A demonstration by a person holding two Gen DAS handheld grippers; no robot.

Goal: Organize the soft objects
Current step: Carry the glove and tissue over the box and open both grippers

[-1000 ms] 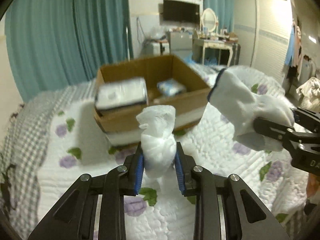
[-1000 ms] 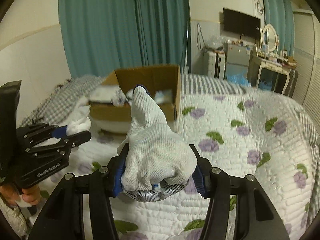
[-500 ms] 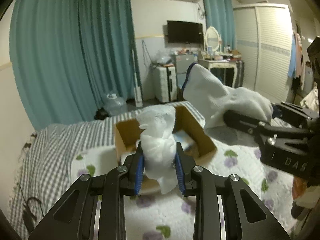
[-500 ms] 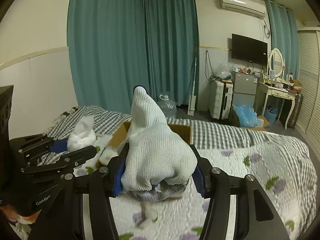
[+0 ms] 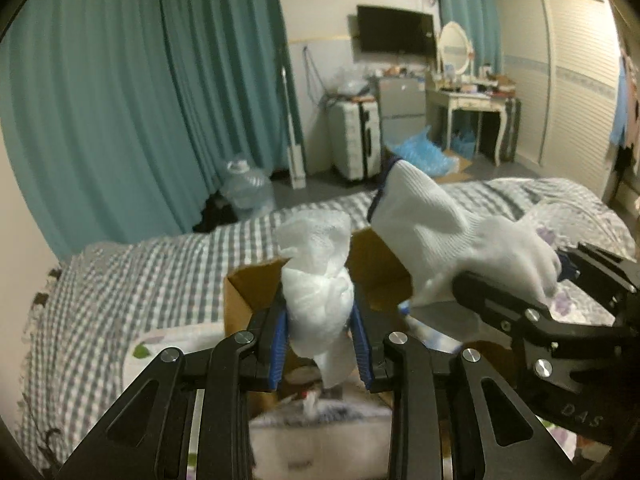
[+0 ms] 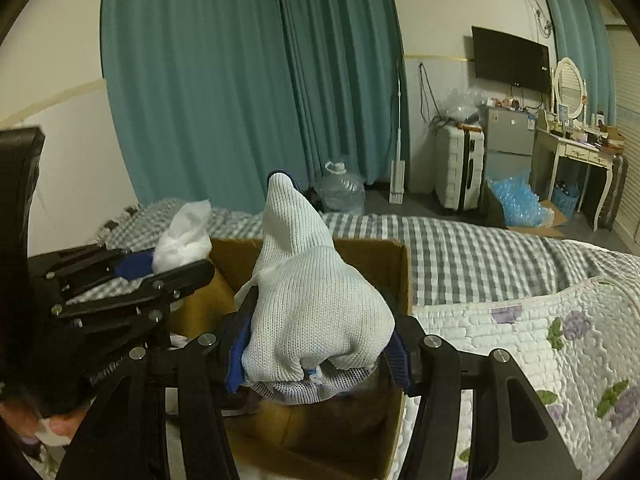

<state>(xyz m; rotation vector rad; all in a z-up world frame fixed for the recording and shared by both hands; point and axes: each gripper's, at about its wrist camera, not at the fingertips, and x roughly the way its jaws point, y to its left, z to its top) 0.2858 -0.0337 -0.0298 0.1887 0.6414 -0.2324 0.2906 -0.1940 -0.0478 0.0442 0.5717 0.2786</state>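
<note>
Carrying two soft things over the open brown cardboard box (image 6: 400, 280) on the bed, I am clamping a crumpled white tissue wad (image 5: 318, 300) in my left gripper (image 5: 320, 346), its jaws having just been easing open with the wad between them, and pinching a white knitted work glove with a blue cuff (image 6: 312, 304) in my right gripper (image 6: 318, 354). Judging by this, I am nearing the drop, which is calling for lowering both into the box and releasing. Both are looking limp and bunched.
</note>
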